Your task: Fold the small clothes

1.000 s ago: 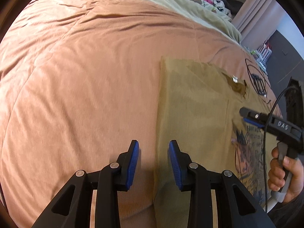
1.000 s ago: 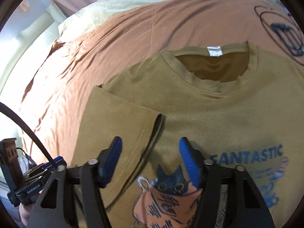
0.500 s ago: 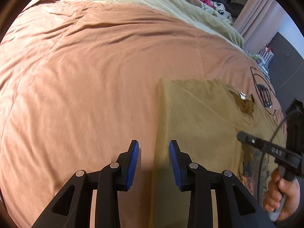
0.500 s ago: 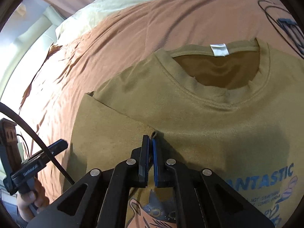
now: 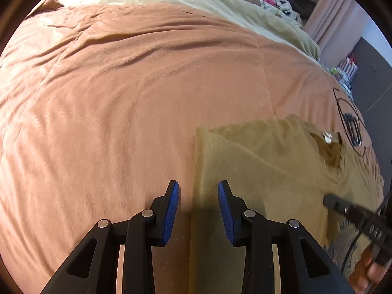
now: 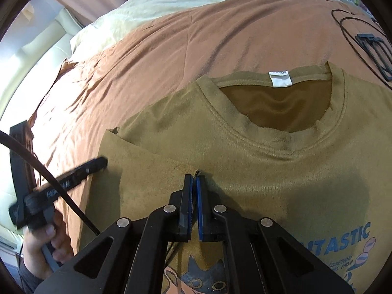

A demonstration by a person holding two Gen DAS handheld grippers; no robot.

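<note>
Clamped shut since a second ago, the right gripper [image 6: 194,178] pinches the folded-in sleeve hem of the olive-brown cotton T-shirt [image 6: 269,171] lying flat on the rust-orange quilted bedspread [image 5: 122,98], while the left gripper [image 5: 198,191], its 2 blue pads [image 5: 172,210] parted and holding nothing, hovers over the shirt's side edge.

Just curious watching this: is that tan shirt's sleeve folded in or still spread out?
Folded in: the sleeve lies across the shirt front, its hem pinched by the right gripper.

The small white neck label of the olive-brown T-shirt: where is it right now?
In the right wrist view, the white neck label sits upper right of centre, sewn inside the back collar of the olive-brown T-shirt, above the open neck hole.
</note>
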